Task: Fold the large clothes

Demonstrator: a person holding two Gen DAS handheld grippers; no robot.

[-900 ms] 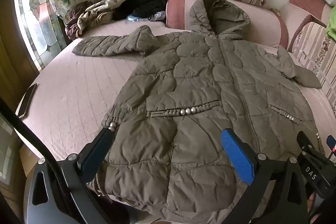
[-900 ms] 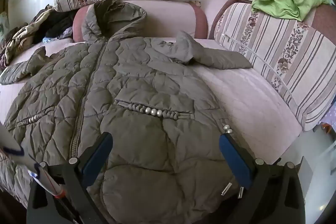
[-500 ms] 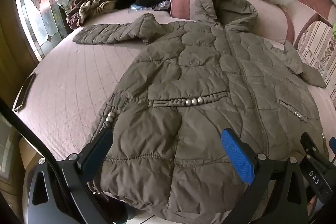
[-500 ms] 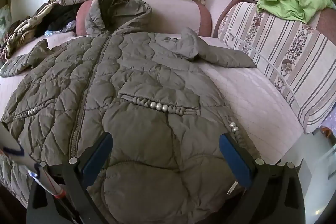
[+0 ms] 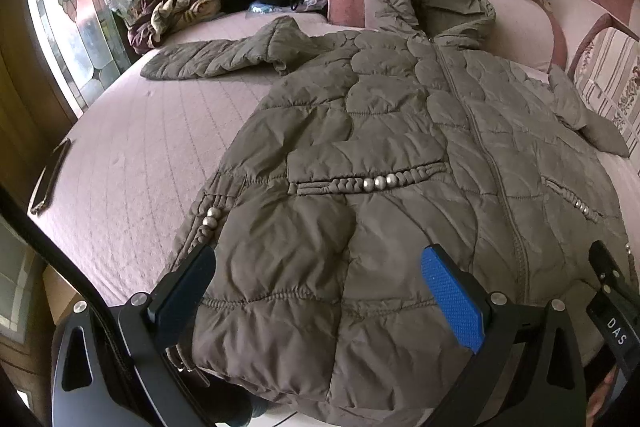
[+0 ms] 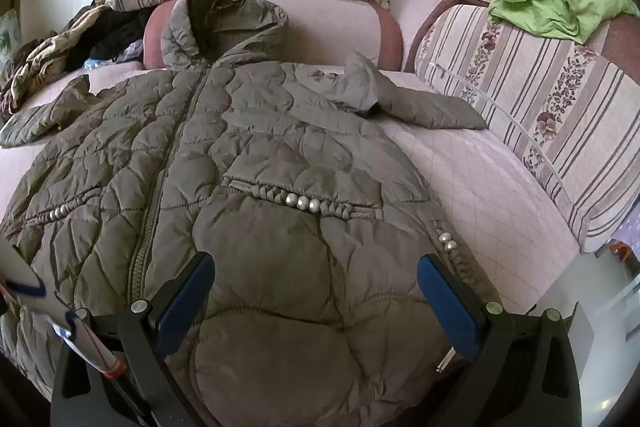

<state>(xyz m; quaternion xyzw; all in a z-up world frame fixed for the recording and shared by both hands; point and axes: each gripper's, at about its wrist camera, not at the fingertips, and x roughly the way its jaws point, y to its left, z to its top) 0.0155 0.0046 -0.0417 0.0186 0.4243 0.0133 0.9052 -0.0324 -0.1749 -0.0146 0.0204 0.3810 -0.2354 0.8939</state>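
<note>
Nearest, the left gripper (image 5: 316, 291) and the right gripper (image 6: 316, 291) are held wide apart over the hem, with nothing gripped. The coat (image 5: 380, 167) is spread front-up on the bed (image 5: 132, 163), its hem draped over the near edge. A shallow pinch could be lost on the slippery, puffy fabric. Farther off, the sleeve (image 5: 216, 57) could be dragged crooked by a lopsided lift.
</note>
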